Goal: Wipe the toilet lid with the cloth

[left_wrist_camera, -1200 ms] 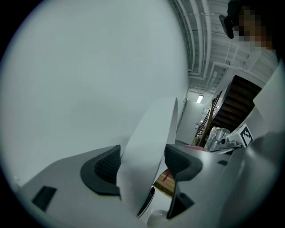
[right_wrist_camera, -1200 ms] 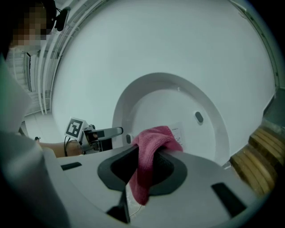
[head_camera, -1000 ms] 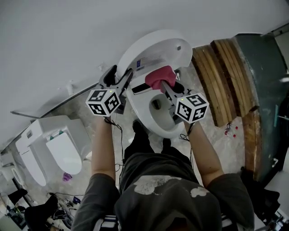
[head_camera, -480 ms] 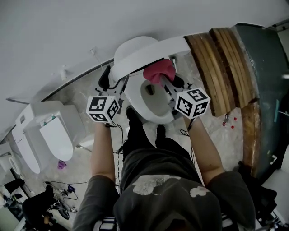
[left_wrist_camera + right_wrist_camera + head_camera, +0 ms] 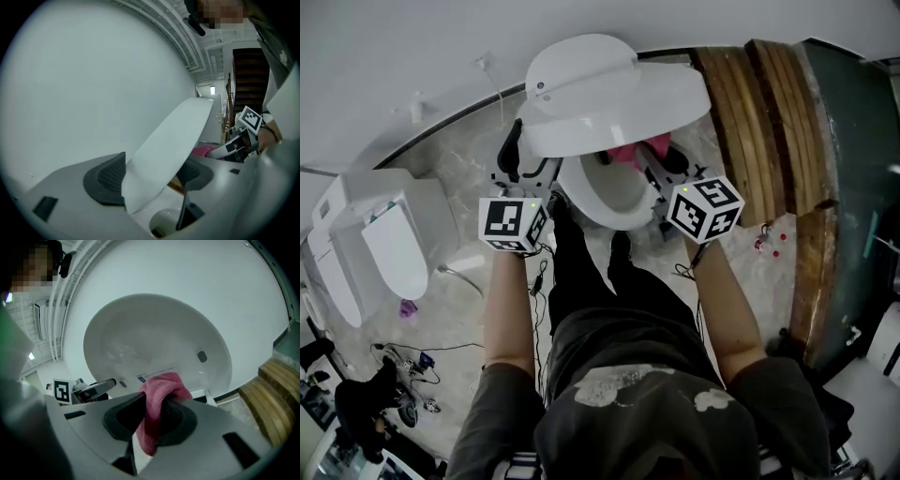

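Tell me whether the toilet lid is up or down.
Half up: the left gripper holds the toilet lid tilted above the bowl.

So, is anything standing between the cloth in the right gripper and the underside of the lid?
Nothing visible does. The right gripper holds the pink cloth facing the bare underside of the toilet lid. The left gripper clamps the lid's edge off to one side, out of the path.

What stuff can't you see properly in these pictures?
- Head view: the toilet lid covers most of the pink cloth and part of the bowl.
- Right gripper view: the label on the lid's underside is too small to read.
- Left gripper view: the lid, pinched in the left gripper, blocks most of the bowl.
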`<state>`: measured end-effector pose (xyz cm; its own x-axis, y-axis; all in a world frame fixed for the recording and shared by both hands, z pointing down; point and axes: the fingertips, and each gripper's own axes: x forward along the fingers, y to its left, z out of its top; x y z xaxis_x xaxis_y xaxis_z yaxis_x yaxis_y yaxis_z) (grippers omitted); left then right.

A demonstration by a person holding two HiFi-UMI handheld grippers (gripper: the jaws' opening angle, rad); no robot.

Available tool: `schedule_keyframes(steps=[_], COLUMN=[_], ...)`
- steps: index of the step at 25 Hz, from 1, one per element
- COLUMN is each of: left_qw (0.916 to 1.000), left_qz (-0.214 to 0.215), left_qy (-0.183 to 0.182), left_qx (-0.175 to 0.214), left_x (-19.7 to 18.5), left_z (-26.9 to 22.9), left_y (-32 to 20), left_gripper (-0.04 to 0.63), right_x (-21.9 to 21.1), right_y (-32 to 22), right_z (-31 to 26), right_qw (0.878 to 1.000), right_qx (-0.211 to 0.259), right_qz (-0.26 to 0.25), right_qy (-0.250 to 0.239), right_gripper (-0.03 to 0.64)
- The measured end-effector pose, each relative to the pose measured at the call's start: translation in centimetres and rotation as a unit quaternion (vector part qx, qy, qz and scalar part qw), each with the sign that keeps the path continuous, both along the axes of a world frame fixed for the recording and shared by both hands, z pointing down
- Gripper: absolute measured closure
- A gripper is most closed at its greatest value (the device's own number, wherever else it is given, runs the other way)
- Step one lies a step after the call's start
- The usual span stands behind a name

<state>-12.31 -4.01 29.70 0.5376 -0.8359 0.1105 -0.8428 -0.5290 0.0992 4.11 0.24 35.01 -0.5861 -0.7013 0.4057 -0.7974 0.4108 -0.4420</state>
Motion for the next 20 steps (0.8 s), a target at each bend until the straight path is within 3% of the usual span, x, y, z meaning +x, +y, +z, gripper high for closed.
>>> schedule_keyframes(steps=[4, 8, 14, 20], left_qw=[0.9997, 0.9990, 0.9977, 0.9951], left_qz=[-0.015, -0.028, -0.056, -0.069], left_qy=[-0.014, -0.034, 0.031, 0.063], left_qx=[0.010, -0.012, -0.024, -0.030], left_x=[0.2, 0.2, 0.2, -0.4], left_z=[1.2, 2.1, 2.2, -0.3], left_y=[1.8, 3.2, 5.7, 9.7], left_gripper=[0.275, 0.275, 0.275, 0.275], right_x=[0.1, 0.9, 3.3, 6.6], right_y=[1.8, 3.6, 5.3, 6.8], right_z=[1.5, 2.6, 2.2, 0.8], right_qw=[1.000, 1.000, 1.000, 0.999], right_qx=[-0.007, -0.014, -0.003, 0.003], right_qz=[-0.006, -0.009, 0.005, 0.043], right_qy=[-0.004, 0.000, 0.010, 0.010], right_gripper=[0.561, 0.561, 0.561, 0.561])
